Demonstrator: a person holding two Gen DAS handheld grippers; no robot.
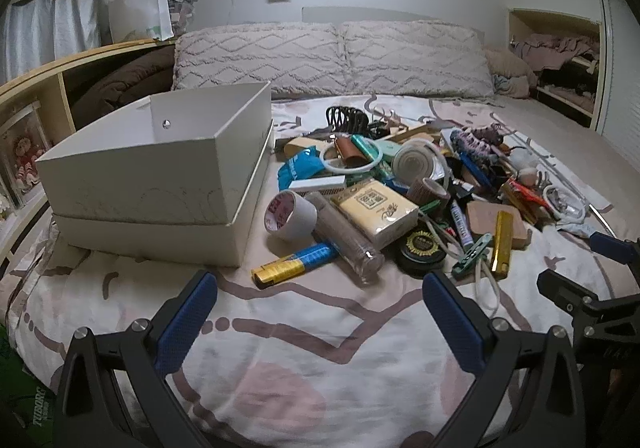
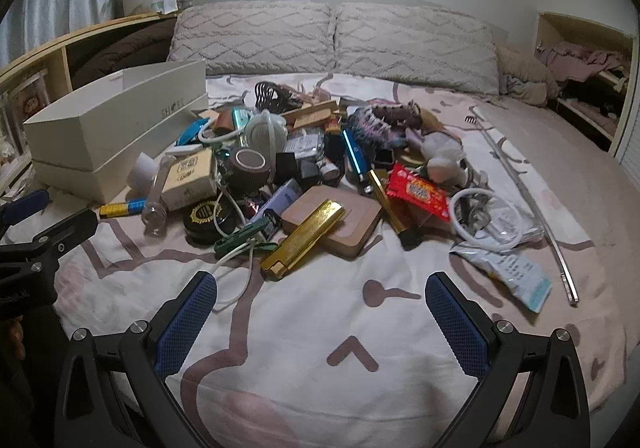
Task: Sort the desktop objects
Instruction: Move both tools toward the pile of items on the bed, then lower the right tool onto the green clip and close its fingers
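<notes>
A: Since both the left gripper (image 1: 320, 304) and right gripper (image 2: 320, 304) hang spread wide with nothing between the pads, first pick is free. Pile (image 1: 400, 187) sits mid-frame on the bedspread (image 2: 304, 348); white box (image 1: 160, 167) at centre left, touching the pile's left fringe.

B: Start at the near edge. Gold case (image 2: 304, 236) looks rigid, probably slick; pinch across its narrow width. It leans on the tan block (image 2: 336, 219).

A: Clear tube (image 1: 344, 236)?

B: Likely light, rolls. Grab mid-body. White cord (image 2: 236, 260) is floppy, may drag neighbours.

A: Room?

B: Bare bedspread in lower frame; soft, so objects sink. Box rim is high, lift over it.
</notes>
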